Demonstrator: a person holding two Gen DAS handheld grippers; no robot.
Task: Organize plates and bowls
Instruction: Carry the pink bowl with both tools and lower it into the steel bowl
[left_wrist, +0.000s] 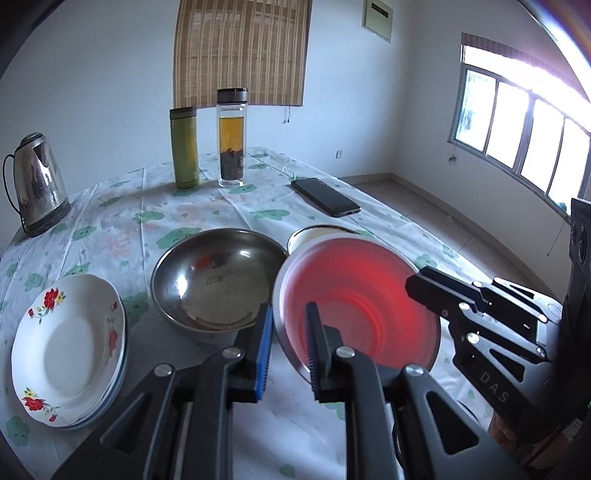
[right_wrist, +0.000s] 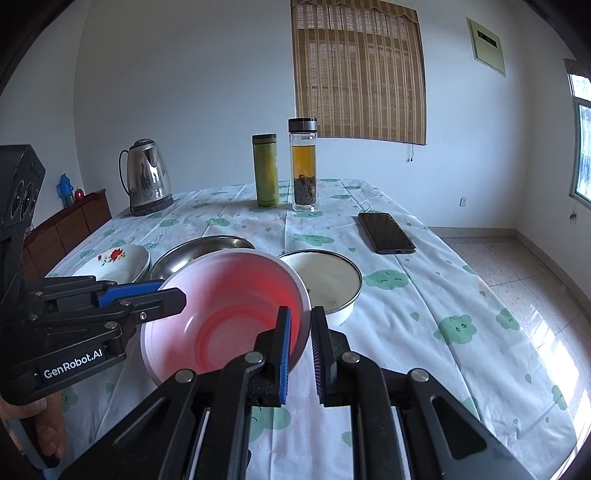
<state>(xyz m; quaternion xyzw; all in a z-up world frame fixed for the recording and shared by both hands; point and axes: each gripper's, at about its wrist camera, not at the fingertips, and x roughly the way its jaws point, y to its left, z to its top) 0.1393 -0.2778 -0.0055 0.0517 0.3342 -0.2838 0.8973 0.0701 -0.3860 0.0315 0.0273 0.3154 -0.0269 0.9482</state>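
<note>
A pink bowl (left_wrist: 362, 295) with a pale rim hangs tilted just above the table, held between both grippers. My left gripper (left_wrist: 290, 306) is shut on its left rim, one finger inside the bowl and one outside. My right gripper (right_wrist: 301, 312) is shut on the opposite rim of the pink bowl (right_wrist: 229, 306) in the same way. Each view shows the other gripper at its edge: the right gripper (left_wrist: 417, 282) and the left gripper (right_wrist: 177, 295). A steel bowl (left_wrist: 218, 280) stands behind, with a white enamel bowl (right_wrist: 332, 280) to its right. Stacked floral plates (left_wrist: 66, 350) lie at the left.
On the far half of the flowered tablecloth (right_wrist: 406, 314) stand a steel kettle (right_wrist: 147, 177), a green flask (right_wrist: 266, 170) and a glass tea bottle (right_wrist: 303, 166). A dark phone (right_wrist: 386, 232) lies to the right. The table's right edge drops to a tiled floor.
</note>
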